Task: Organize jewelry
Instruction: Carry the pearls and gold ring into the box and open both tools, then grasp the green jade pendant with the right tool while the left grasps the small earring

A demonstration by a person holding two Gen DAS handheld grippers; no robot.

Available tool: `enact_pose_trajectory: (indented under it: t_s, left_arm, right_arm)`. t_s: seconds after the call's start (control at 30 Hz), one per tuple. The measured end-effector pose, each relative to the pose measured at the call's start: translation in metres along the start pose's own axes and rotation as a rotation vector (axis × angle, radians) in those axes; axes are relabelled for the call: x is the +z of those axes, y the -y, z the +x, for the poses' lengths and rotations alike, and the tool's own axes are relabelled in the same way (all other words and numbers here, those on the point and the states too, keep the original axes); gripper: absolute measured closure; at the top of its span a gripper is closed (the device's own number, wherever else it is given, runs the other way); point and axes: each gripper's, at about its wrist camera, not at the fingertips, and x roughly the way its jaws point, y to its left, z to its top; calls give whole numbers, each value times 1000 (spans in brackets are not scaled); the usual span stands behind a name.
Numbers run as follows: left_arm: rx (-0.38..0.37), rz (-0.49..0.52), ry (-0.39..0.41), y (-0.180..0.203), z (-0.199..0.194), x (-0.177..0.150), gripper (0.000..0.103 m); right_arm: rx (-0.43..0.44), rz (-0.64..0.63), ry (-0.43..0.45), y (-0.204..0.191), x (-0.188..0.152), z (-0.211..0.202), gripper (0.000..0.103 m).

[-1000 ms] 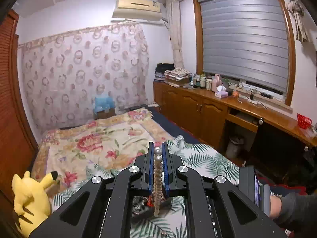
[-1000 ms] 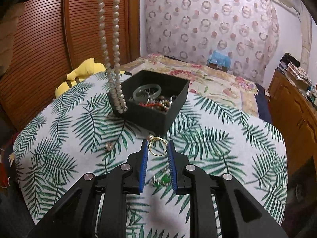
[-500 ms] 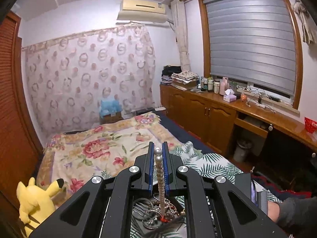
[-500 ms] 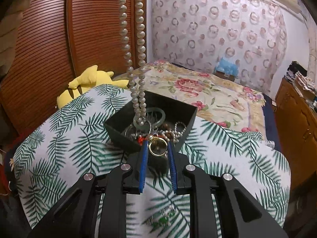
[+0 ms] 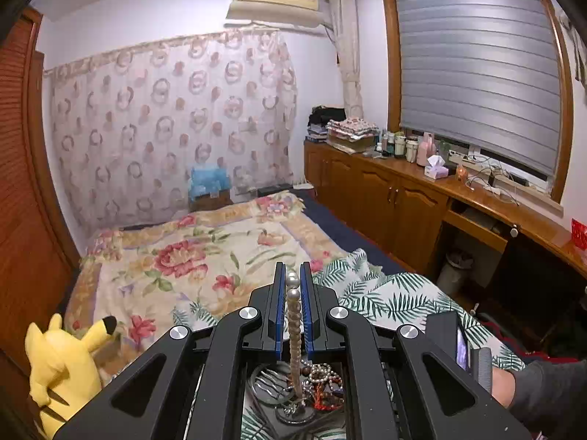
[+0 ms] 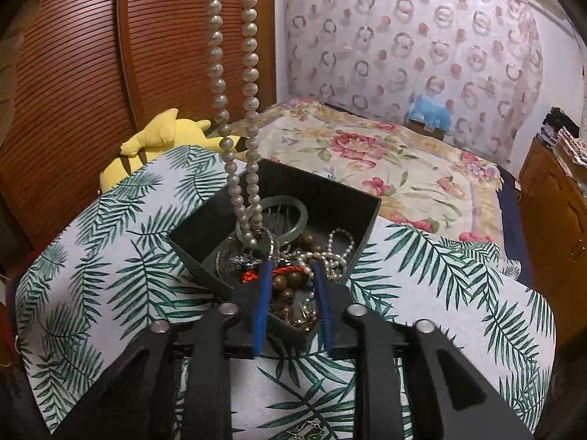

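Observation:
A long pearl necklace [image 5: 293,315] hangs from my left gripper [image 5: 292,275], which is shut on it near its top. The doubled strand [image 6: 249,55] drops so that its lower loop lies inside the black box [image 6: 330,187]. The box stands on the leaf-print cloth [image 6: 110,256] and holds a pale green bangle [image 6: 290,201], a small pearl string [image 6: 330,253], brown beads [image 6: 290,282] and red cord [image 6: 253,275]. My right gripper [image 6: 292,267] hovers over the box's near corner. Its jaws are opening and nothing sits between the blue pads [image 6: 262,304].
A green earring pair [image 6: 308,434] lies on the cloth at the near edge. A yellow plush toy [image 6: 165,139] sits left of the table, and a floral bedspread [image 6: 385,168] lies beyond. A sleeved hand [image 5: 532,392] shows low right in the left wrist view. Wooden cabinets [image 5: 385,198] line the right wall.
Both grippers moved forward over the box. The necklace's lower end went from beside the box into it. The right gripper's jaws widened, and the gold ring it held no longer shows between them.

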Motion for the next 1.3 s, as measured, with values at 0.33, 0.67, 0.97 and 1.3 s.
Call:
enact_pose_trajectory:
  t_s: [0.33, 0.67, 0.97, 1.3]
  left_arm:
    - [-25, -17, -62, 0, 20, -20, 96]
    - [-32, -61, -182, -4, 40, -74, 96]
    - [-34, -75, -226, 1, 32, -106, 85]
    - [-68, -39, -325, 29, 34, -152, 83]
  right_arm:
    - [-26, 48, 20, 10, -12, -14, 74]
    - [-55, 89, 61, 16, -28, -46, 74]
    - [-86, 128, 20, 24, -63, -65, 74]
    - [-80, 154, -57, 25, -93, -58, 74]
